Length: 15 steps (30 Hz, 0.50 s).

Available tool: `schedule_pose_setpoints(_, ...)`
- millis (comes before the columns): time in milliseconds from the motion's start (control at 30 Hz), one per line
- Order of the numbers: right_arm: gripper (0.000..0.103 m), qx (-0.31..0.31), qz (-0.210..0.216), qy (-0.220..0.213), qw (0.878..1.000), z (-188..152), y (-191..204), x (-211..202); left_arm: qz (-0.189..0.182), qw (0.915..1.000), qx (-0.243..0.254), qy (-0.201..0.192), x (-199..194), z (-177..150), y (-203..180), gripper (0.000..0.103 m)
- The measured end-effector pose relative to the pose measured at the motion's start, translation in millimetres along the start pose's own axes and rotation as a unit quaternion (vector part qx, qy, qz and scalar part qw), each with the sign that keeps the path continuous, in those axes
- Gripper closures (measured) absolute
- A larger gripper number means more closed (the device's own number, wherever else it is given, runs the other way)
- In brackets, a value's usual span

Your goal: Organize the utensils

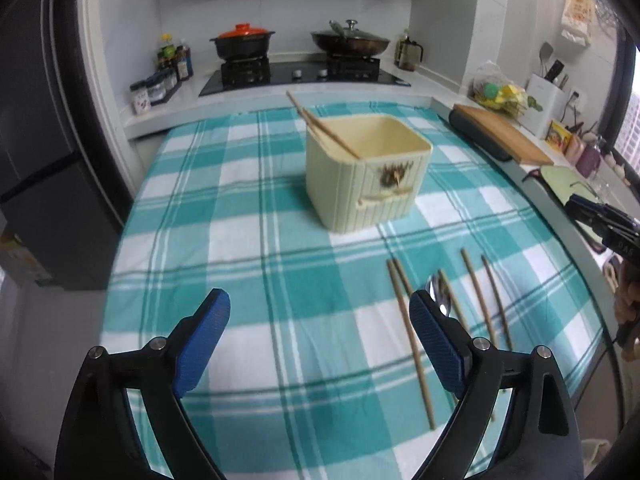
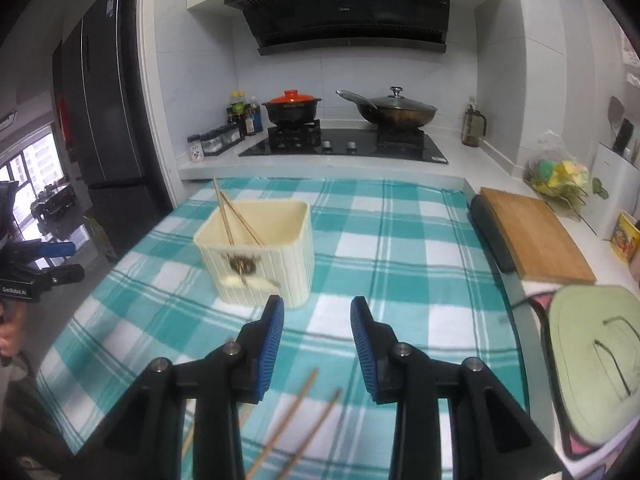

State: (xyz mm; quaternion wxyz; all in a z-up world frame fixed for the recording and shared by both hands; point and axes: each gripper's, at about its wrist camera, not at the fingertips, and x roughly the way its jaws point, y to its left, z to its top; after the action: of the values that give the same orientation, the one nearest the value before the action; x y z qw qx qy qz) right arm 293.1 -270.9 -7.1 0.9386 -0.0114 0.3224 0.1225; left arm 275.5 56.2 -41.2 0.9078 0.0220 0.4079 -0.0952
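Checked tablecloth (image 1: 248,240), cream holder (image 1: 364,172) with chopsticks (image 1: 320,128) centre frame, left gripper (image 1: 320,336) wide and empty, right gripper (image 2: 317,332) narrowly parted and empty.

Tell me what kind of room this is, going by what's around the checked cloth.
A home kitchen, most likely. A gas hob with a lidded wok and an orange-lidded pot sits under a range hood, and a wooden cutting board lies on the counter beside the cloth.

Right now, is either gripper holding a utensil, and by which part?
Nothing is held. The left gripper and right gripper both stand open and empty above the chopsticks on the cloth.
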Motion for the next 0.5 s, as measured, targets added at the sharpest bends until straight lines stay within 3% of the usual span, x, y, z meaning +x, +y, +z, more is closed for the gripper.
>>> schedule_pose_setpoints(133,0.068,0.032,-0.031,0.018,0.999,-80.2,-2.1,-10.8,-0.012,0.9995,-0.022,0.018,14.6,-64.3,-19.1,0.011)
schedule_pose_setpoints(233,0.068,0.058,-0.054,0.037,0.996,-135.1,1.0,-10.7,-0.017,0.9988,-0.029,0.036,32.9,-90.3,-37.2,0.011)
schedule_pose_setpoints(367,0.068,0.098,-0.051,0.070,0.991,-182.8,5.3,-8.1,-0.036,0.9977,-0.026,0.050,49.6,-97.0,-51.4,0.011)
schedule_pose_setpoints(500,0.068,0.086,-0.048,0.074,0.992,-190.1,16.9,-10.2,-0.031,0.9985,-0.020,0.041,65.0,-83.2,-60.0,0.011)
